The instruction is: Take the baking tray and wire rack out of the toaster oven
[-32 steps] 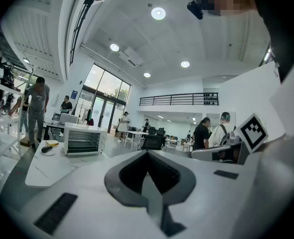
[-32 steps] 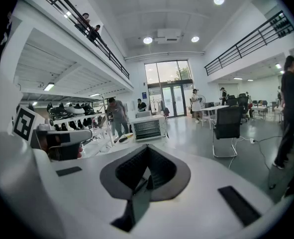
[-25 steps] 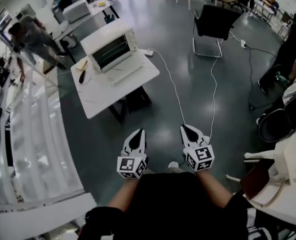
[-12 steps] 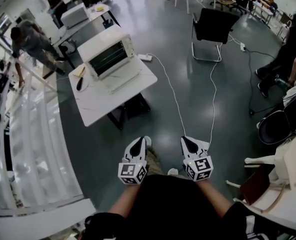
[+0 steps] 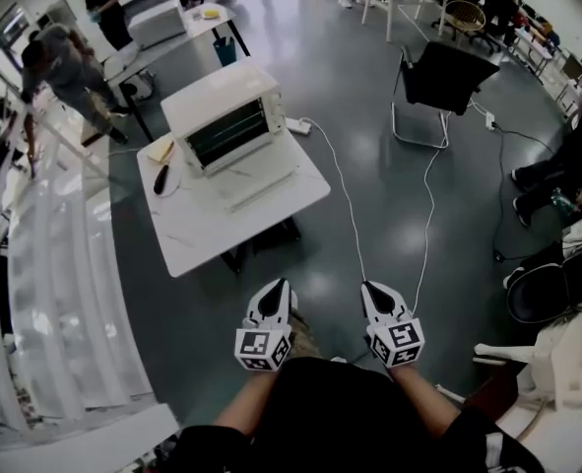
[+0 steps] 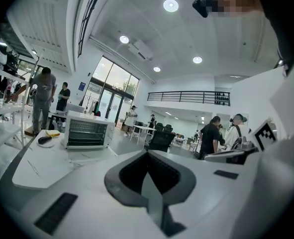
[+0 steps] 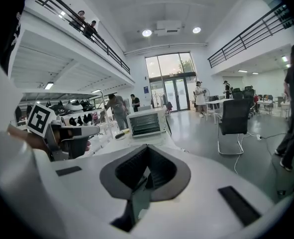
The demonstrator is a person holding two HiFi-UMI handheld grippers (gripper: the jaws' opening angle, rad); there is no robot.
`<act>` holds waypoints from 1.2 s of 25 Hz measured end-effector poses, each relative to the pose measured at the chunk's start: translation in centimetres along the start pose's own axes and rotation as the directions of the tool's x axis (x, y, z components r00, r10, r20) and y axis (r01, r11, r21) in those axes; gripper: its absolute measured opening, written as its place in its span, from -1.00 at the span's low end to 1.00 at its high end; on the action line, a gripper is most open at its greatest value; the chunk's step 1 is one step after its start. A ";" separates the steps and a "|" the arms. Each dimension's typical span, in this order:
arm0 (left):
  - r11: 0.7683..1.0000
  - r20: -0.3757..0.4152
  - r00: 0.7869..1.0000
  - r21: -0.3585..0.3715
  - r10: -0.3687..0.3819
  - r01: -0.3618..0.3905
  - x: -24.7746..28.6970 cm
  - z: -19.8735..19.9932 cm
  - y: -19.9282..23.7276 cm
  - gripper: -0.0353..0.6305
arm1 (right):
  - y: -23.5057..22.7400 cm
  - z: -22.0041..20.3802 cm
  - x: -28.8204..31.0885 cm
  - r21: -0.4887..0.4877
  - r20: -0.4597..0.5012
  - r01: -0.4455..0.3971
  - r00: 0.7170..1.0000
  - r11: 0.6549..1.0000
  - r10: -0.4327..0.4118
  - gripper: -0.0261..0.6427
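Looking down in the head view, the left gripper (image 5: 275, 288) and the right gripper (image 5: 372, 290) are held side by side close to the person's body, over the grey floor (image 5: 369, 185), and both point toward the far side. Each claw is closed, with nothing in it. The toaster oven (image 5: 226, 114) stands well apart from both grippers at the far end of a white table (image 5: 202, 235). Horizontal bars of the wire rack (image 5: 227, 132) show in its front opening; the baking tray cannot be made out. A flat pale panel (image 5: 257, 182) lies on the table just in front of the oven, and a plate (image 5: 159, 156) sits to its left. A white cable (image 5: 346, 190) runs across the floor from the oven's right side. A black chair (image 5: 446, 75) stands far right. In the left gripper view, the jaws are pressed together and empty; the toaster oven (image 6: 87, 132) is far off to the left on the table (image 6: 42, 166). In the right gripper view, the jaws are likewise shut on nothing, the toaster oven (image 7: 146, 122) stands straight beyond them, and the chair (image 7: 234, 118) is to the right.
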State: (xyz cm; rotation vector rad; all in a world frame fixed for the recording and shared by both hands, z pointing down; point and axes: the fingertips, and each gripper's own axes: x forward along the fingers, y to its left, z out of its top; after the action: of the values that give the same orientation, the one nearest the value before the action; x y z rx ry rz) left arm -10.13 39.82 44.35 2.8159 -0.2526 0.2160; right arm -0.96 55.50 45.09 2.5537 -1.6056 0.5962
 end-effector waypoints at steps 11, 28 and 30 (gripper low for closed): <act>0.997 0.018 1.000 -0.072 0.016 -0.015 11.5 6.0 15.7 -0.84 | -0.9 9.2 20.6 -0.015 0.006 -0.032 0.999 0.999 0.032 -0.85; 0.979 -0.006 1.000 -0.200 -0.028 0.026 18.4 9.9 27.9 -0.83 | 3.7 15.8 35.2 -0.079 -0.016 -0.053 0.999 0.995 0.052 -0.85; 0.977 -0.006 1.000 -0.214 -0.014 0.013 19.2 9.7 29.1 -0.83 | 3.6 16.0 37.0 -0.082 -0.035 -0.052 0.998 0.995 0.049 -0.85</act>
State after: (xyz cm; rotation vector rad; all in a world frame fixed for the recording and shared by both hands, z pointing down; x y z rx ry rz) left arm 4.00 6.58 46.86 2.6021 -0.2398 0.1846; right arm 14.51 18.15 42.96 2.4386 -1.6528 0.5599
